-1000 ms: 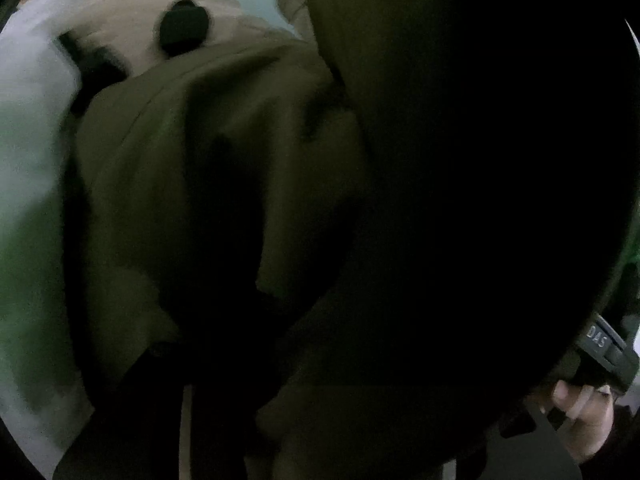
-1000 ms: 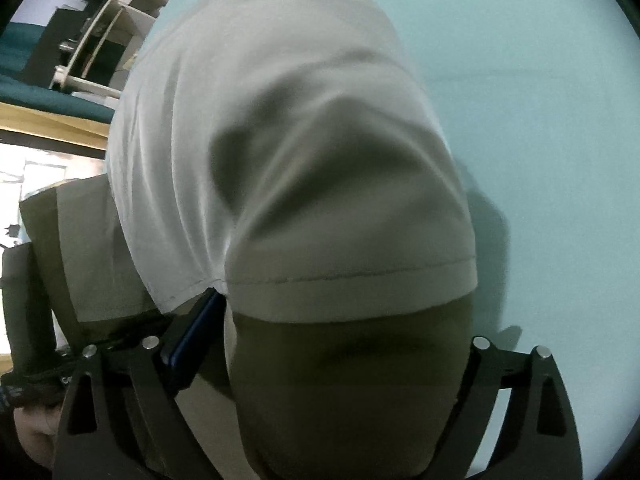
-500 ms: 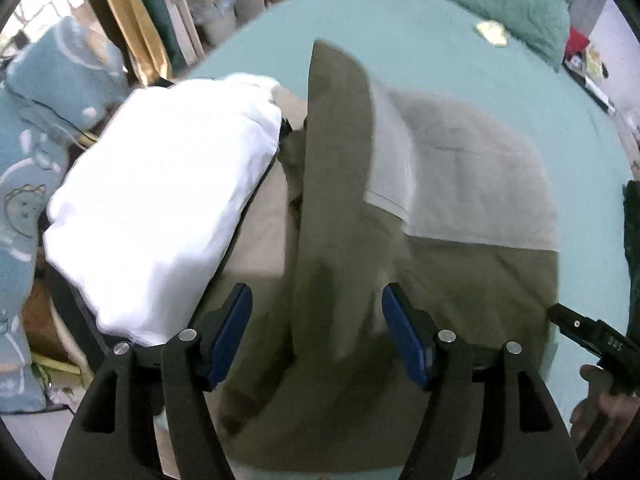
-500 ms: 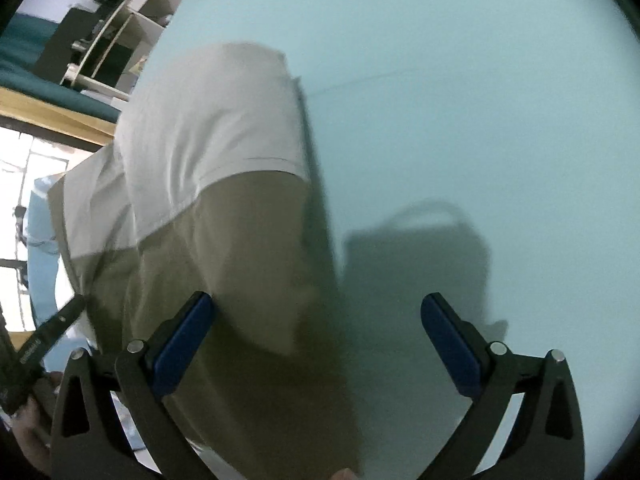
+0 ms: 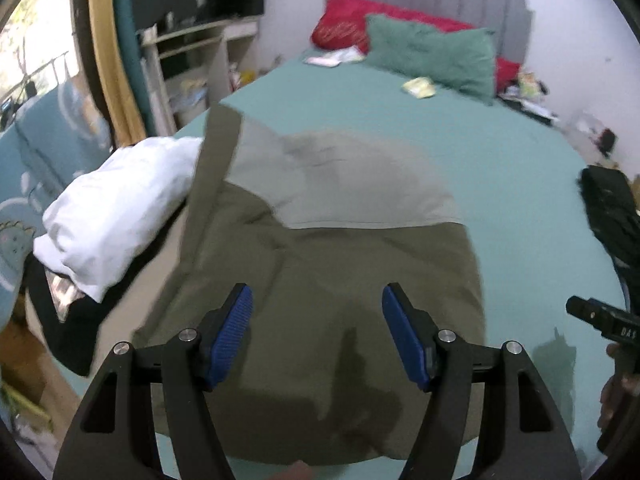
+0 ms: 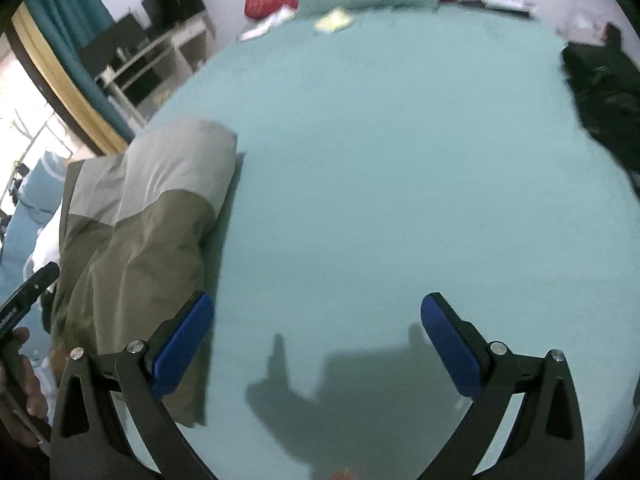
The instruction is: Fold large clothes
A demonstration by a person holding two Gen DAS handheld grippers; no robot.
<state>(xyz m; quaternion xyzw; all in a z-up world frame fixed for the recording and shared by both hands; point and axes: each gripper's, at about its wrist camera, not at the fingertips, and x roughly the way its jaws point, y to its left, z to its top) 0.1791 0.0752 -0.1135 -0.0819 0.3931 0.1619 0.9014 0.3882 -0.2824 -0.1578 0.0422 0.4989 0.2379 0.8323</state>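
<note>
An olive garment with a pale grey upper panel [image 5: 320,248] lies folded on the teal bed sheet [image 5: 520,184]. My left gripper [image 5: 316,300] hovers above its near olive part, open, with nothing between the blue pads [image 5: 230,336]. In the right wrist view the same garment [image 6: 140,232] lies at the left. My right gripper [image 6: 317,304] stands wide open over bare sheet [image 6: 380,180] beside the garment's right edge, holding nothing. Its left pad [image 6: 184,344] overlaps the garment's edge in the picture.
A folded white cloth [image 5: 116,208] lies on a darker pile left of the garment. A black garment [image 5: 612,216] sits at the bed's right edge. Green and red pillows [image 5: 432,56] and small items lie at the headboard. Shelves [image 5: 188,60] stand left of the bed.
Both grippers have let go of the garment and pulled back and upward. The cloth that filled both views now lies folded on the bed. The right gripper's jaws have widened.
</note>
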